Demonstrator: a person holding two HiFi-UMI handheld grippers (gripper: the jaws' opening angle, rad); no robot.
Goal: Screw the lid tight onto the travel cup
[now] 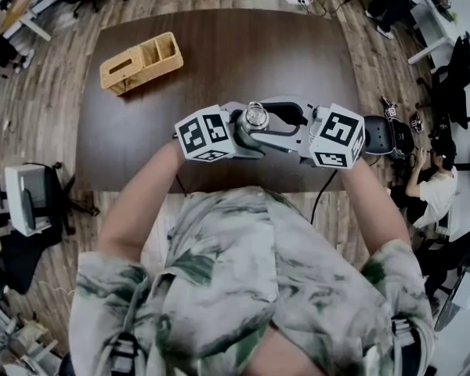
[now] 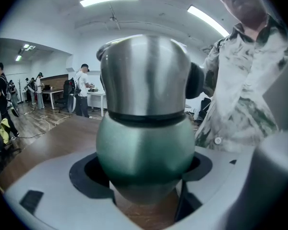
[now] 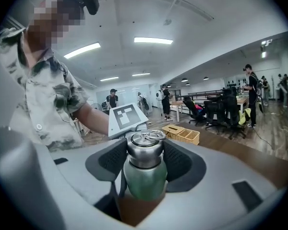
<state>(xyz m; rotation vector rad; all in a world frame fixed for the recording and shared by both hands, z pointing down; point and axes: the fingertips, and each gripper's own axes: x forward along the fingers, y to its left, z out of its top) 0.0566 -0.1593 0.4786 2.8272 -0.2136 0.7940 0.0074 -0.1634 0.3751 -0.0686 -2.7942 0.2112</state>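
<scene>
The travel cup has a green body (image 2: 145, 147) and a steel lid (image 2: 144, 73) with a ring on top (image 1: 256, 116). I hold it upright in the air, close to my chest, above the near edge of the table. My left gripper (image 2: 145, 176) is shut on the green body, low down. My right gripper (image 3: 145, 159) comes from the other side, and its black ribbed pads (image 3: 110, 159) lie against both sides of the steel lid (image 3: 145, 150). In the head view the left gripper (image 1: 247, 137) and right gripper (image 1: 278, 122) meet at the cup.
A dark brown table (image 1: 219, 45) lies ahead, with a wooden organizer box (image 1: 141, 62) at its far left, also in the right gripper view (image 3: 182, 134). Black office chairs (image 1: 388, 135) stand at the right. Other people stand at desks in the background (image 2: 81, 90).
</scene>
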